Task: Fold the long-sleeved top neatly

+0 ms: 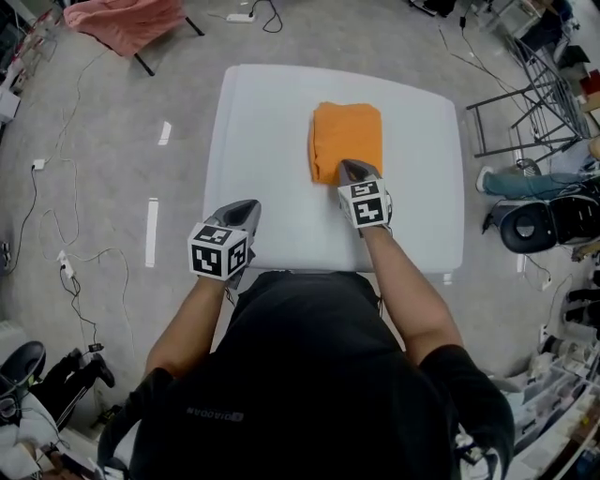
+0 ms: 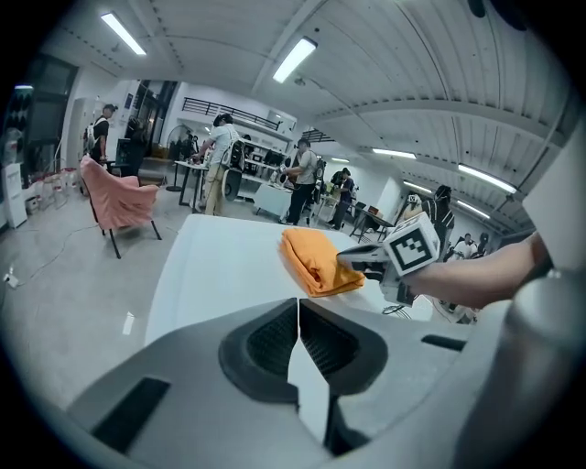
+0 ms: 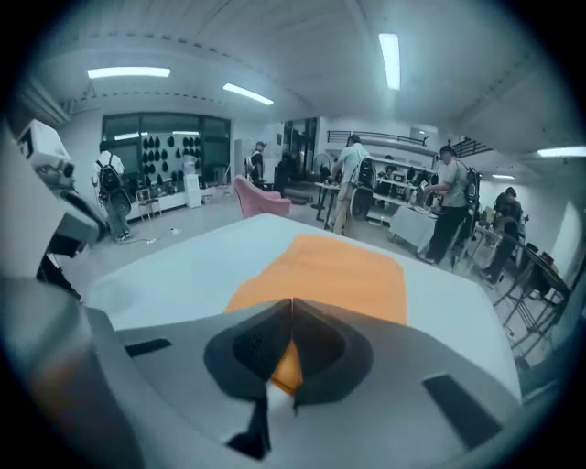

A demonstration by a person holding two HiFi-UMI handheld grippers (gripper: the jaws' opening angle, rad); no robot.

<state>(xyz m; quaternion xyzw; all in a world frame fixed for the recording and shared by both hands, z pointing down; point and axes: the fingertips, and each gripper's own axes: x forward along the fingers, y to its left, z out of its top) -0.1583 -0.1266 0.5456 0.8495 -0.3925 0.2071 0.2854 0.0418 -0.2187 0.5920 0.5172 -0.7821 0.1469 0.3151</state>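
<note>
The orange long-sleeved top (image 1: 347,141) lies folded into a compact rectangle on the white table (image 1: 262,141), towards its far right part. My right gripper (image 1: 349,166) is shut, its tips at the top's near edge. In the right gripper view the jaws (image 3: 291,302) meet over the orange cloth (image 3: 330,275), and I see no fabric pinched between them. The left gripper view shows the right gripper (image 2: 352,261) at the top's near corner (image 2: 316,259). My left gripper (image 1: 249,206) is shut and empty, over the table's near left edge, well apart from the top.
A pink-draped chair (image 1: 127,23) stands beyond the table's far left corner. Cables run across the floor at left (image 1: 56,225). A metal rack (image 1: 525,103) and a black stool (image 1: 530,225) stand to the right. Several people stand at benches in the background (image 3: 449,206).
</note>
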